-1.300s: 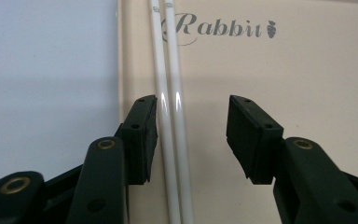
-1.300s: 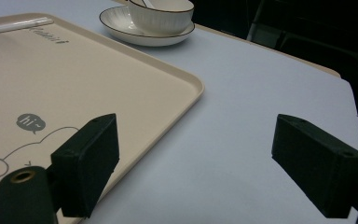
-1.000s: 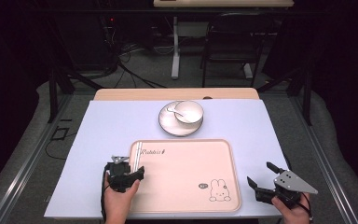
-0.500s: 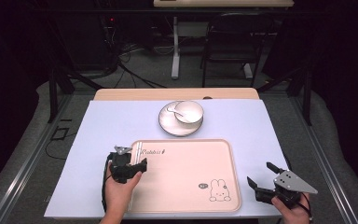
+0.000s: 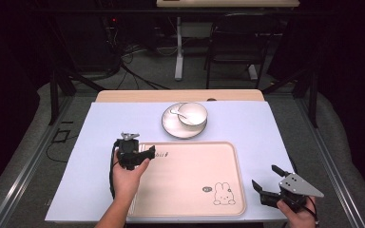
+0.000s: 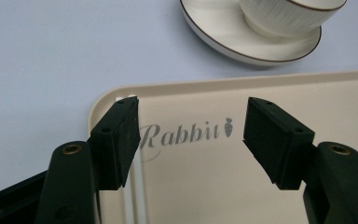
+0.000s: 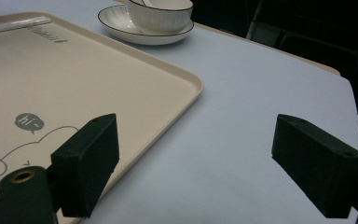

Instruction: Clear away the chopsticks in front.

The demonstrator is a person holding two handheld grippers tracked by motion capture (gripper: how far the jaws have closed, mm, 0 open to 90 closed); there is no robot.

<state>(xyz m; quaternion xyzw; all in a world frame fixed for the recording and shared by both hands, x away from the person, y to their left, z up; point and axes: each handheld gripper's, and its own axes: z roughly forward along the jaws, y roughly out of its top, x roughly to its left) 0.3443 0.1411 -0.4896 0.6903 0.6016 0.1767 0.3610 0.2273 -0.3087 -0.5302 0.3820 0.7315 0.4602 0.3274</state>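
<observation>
Table (image 5: pixel 100 190): pale blue top. Tray (image 5: pixel 190 180): cream, near edge. Chopsticks (image 6: pixel 137 186): white, lying in tray's left end. Left gripper (image 5: pixel 148 153): above chopsticks, jaws just opened wide, nothing between. Right gripper (image 5: pixel 265 179): released, beside tray's right corner.

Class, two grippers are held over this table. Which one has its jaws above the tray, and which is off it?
The left gripper is above the tray, at its far left corner. The right gripper is off it, over the table cover beside the right edge.

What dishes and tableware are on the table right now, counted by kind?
Tray: 1
Plate: 1
Bowl: 1
Spoon: 1
Chopsticks, white: 2, lying along the tray's left edge
Total: 6
</observation>
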